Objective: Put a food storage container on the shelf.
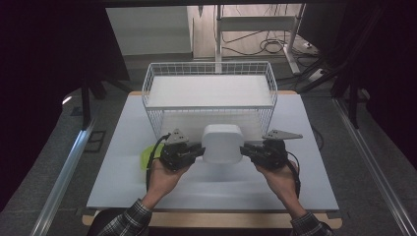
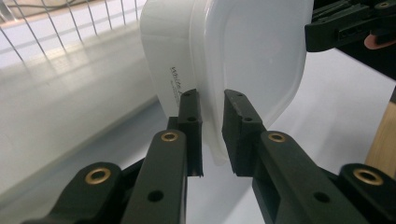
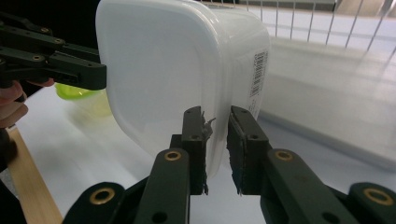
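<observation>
Black jaws are clamping a white plastic container from both sides.

Pinched at its rim by the left gripper [image 1: 196, 151] and the right gripper [image 1: 247, 149], the white container [image 1: 222, 143] is hanging above the table [image 1: 295, 128], just in front of the wire basket [image 1: 209, 69]. Both pairs of jaws are standing narrow on the rim; a green cup [image 1: 146, 157] is sitting beside the left hand [image 1: 164, 178].

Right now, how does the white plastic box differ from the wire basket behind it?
The white plastic box has solid, smooth walls and a lid; the wire basket is open mesh with no top. The box is smaller and held off the table between both grippers; the basket is wider and rests on the table. Both are white.
</observation>
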A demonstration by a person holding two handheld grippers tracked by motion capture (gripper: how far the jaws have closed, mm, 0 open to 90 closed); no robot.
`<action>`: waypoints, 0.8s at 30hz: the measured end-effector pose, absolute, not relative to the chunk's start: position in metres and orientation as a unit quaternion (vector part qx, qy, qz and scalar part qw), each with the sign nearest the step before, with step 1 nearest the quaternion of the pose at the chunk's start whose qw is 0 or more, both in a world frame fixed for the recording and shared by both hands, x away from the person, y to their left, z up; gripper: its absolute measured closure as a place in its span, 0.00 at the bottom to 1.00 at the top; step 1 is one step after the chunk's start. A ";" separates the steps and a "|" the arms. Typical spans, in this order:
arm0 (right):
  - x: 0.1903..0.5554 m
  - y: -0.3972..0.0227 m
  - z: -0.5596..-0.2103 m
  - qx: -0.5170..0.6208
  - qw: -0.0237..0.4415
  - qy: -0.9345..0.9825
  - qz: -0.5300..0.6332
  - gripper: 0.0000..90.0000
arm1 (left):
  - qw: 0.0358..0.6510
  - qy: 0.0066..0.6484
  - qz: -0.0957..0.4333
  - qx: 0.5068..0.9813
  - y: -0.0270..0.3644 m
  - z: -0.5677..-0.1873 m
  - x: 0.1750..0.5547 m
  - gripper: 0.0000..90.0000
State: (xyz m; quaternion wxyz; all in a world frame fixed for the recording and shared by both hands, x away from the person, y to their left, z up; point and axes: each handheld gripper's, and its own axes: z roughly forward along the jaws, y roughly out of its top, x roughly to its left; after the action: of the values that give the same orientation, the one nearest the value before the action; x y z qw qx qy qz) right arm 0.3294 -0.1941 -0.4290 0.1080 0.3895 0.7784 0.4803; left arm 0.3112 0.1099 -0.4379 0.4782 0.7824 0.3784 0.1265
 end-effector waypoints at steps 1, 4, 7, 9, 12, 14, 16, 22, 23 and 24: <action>0.330 -0.193 -0.425 0.387 0.110 0.778 0.482 0.86 | 0.479 0.378 0.129 0.782 0.111 -0.434 0.311 0.87; 0.330 -0.189 -0.413 0.378 0.119 0.780 0.484 0.86 | 0.483 0.378 0.131 0.778 0.115 -0.425 0.311 0.87; 0.331 -0.186 -0.400 0.371 0.123 0.779 0.490 0.86 | 0.488 0.376 0.139 0.775 0.119 -0.415 0.311 0.87; 0.331 -0.184 -0.392 0.366 0.127 0.779 0.493 0.86 | 0.490 0.373 0.146 0.774 0.121 -0.407 0.311 0.87; 0.332 -0.180 -0.381 0.357 0.135 0.778 0.498 0.86 | 0.493 0.370 0.154 0.772 0.124 -0.397 0.311 0.87; 0.333 -0.178 -0.374 0.354 0.139 0.778 0.501 0.86 | 0.495 0.368 0.159 0.771 0.127 -0.390 0.311 0.87; 0.334 -0.177 -0.368 0.351 0.141 0.777 0.504 0.86 | 0.498 0.367 0.163 0.768 0.128 -0.384 0.311 0.87; 0.338 -0.172 -0.352 0.345 0.143 0.772 0.513 0.86 | 0.505 0.365 0.172 0.763 0.134 -0.367 0.313 0.87; 0.338 -0.170 -0.349 0.344 0.146 0.772 0.515 0.86 | 0.506 0.366 0.172 0.762 0.135 -0.365 0.314 0.87; 0.339 -0.169 -0.346 0.342 0.149 0.771 0.515 0.86 | 0.507 0.366 0.174 0.760 0.136 -0.362 0.315 0.87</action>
State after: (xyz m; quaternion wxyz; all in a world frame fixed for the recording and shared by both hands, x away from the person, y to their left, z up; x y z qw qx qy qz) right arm 0.3389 -0.1692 -0.3460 0.1487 0.3422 0.7715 0.5154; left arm 0.3146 0.1361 -0.3621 0.5074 0.7604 0.3660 0.1741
